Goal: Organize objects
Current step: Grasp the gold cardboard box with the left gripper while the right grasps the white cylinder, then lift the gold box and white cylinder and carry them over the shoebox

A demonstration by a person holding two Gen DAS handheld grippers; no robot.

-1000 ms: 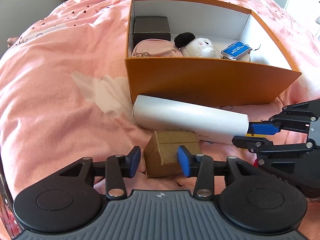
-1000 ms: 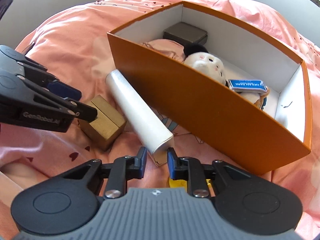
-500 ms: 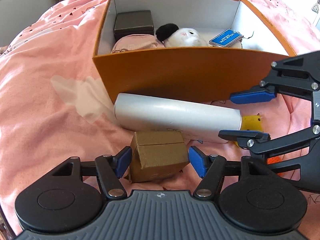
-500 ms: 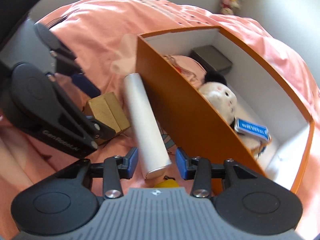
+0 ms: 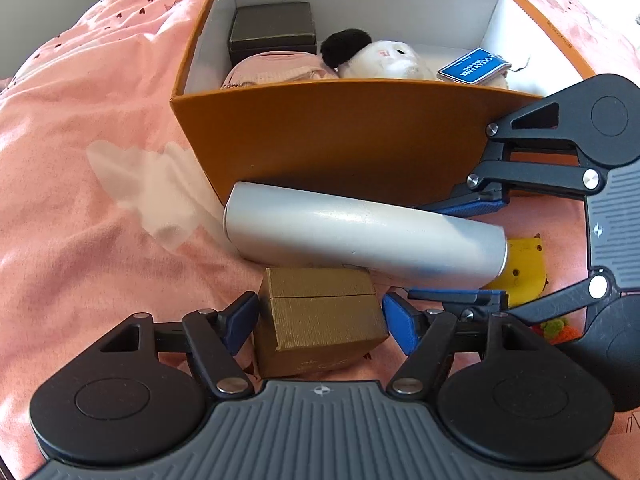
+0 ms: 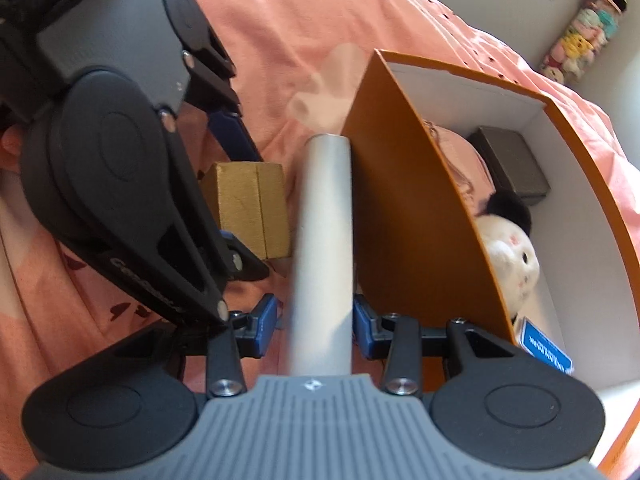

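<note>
A gold cardboard box [image 5: 320, 320] lies on the pink bedspread between the jaws of my left gripper [image 5: 320, 322], which are opening and do not press on it. Behind it a silver cylinder [image 5: 360, 236] lies along the front wall of the orange storage box [image 5: 340, 136]. My right gripper [image 6: 314, 330] straddles the cylinder's right end [image 6: 324, 240], open, with a small gap at the left pad. The left wrist view shows the right gripper [image 5: 468, 248] coming in from the right. In the right wrist view the left gripper [image 6: 236, 196] stands over the gold box [image 6: 248, 208].
Inside the orange box lie a dark grey case [image 5: 272, 32], a pink pouch [image 5: 276, 72], a white plush with a black ear [image 5: 380, 60] and a blue card pack [image 5: 474, 66]. A yellow toy [image 5: 524, 272] lies beyond the cylinder's right end. Soft toys [image 6: 580, 28] line the far wall.
The left jaws have spread wide around the gold box as the gripper sank closer. The right gripper has rolled onto its side and now straddles the cylinder's end.
</note>
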